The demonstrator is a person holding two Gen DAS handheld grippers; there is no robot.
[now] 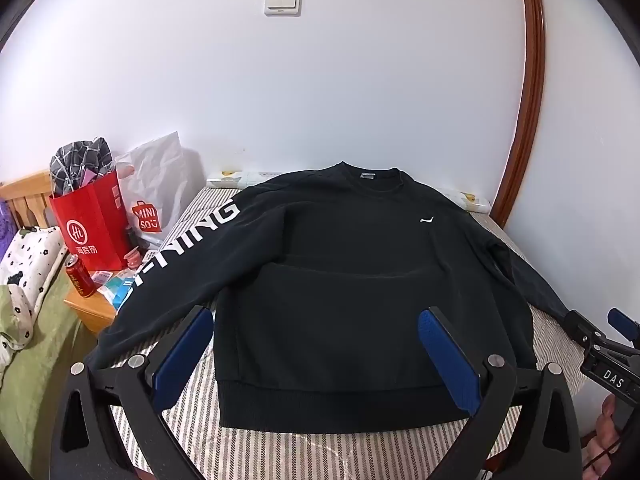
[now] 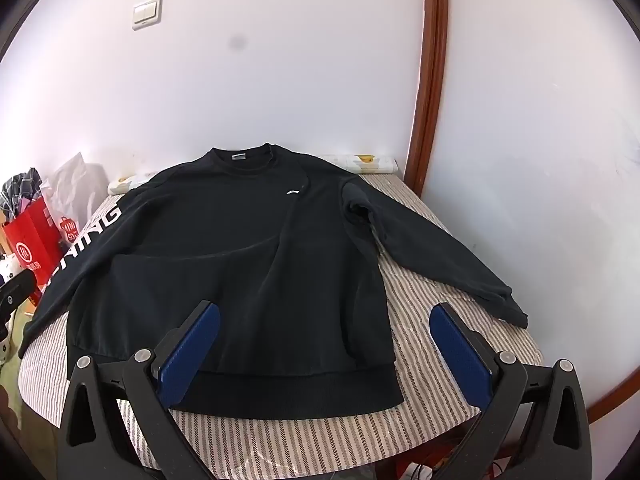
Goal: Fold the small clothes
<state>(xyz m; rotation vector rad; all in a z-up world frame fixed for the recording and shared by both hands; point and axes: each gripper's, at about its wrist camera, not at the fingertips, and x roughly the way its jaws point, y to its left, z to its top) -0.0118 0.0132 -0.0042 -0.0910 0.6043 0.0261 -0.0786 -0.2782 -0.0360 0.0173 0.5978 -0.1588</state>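
Observation:
A black sweatshirt (image 1: 352, 280) lies flat, front up, on a striped table cover (image 1: 192, 384), collar toward the wall, both sleeves spread out. Its left sleeve (image 1: 176, 264) carries white lettering and hangs over the table's left edge. It also shows in the right wrist view (image 2: 240, 264), with the plain right sleeve (image 2: 432, 252) stretched toward the right edge. My left gripper (image 1: 316, 320) is open and empty above the hem. My right gripper (image 2: 324, 316) is open and empty above the hem's right corner; it also shows in the left wrist view (image 1: 600, 332).
A red paper bag (image 1: 92, 224) with checked cloth, a white Miniso bag (image 1: 156, 196), a red can (image 1: 82, 278) and small items sit on a wooden stand at left. A bed with green cover (image 1: 36, 344) lies beyond. White wall and a brown door frame (image 1: 528, 92) stand behind.

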